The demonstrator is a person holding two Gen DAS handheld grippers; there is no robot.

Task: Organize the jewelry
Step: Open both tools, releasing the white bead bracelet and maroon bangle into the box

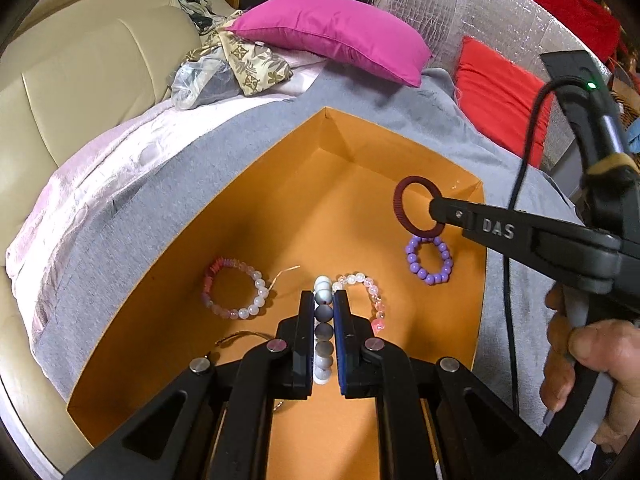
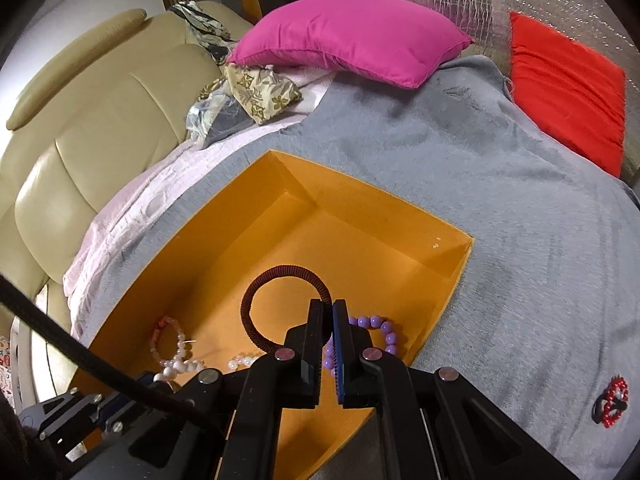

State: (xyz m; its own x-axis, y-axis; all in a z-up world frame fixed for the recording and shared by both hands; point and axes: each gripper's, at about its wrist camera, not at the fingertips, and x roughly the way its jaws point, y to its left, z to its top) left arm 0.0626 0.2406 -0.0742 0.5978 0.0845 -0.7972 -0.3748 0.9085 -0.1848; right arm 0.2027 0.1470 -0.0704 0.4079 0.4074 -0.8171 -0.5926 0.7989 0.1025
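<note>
A shallow orange box (image 1: 248, 216) sits open on a grey blanket (image 2: 500, 208) spread over a bed or couch, with a pale pink sheet (image 1: 92, 176) showing along the blanket's far edge. Behind that is a cream leather sofa (image 1: 72, 80), a heap of patterned cloth (image 1: 248, 64) and a crumpled clear bag. A magenta pillow (image 2: 352, 40) lies at the head of the blanket, a red cushion (image 2: 568, 92) stands to the right of it, and silvery quilted foil (image 1: 472, 4) covers the wall behind.

The left gripper (image 1: 323, 336) is over the near part of the box, its 2 fingers pressed in on a grey and white bead bracelet (image 1: 323, 320) that runs lengthwise between them. The right gripper (image 2: 328, 344) pinches a dark red coiled ring (image 2: 256, 300) at its rim and holds it clear above the box floor.

On the floor of the box lie 3 more pieces: a pink and white bead bracelet (image 1: 236, 292) to the left, a clear and pink bead strand (image 1: 368, 292) just beside the left gripper's fingers, and a purple bead bracelet (image 1: 429, 260) directly below the hanging ring. A small red beaded piece (image 2: 610, 402) rests on the blanket outside the box, well to the right.
</note>
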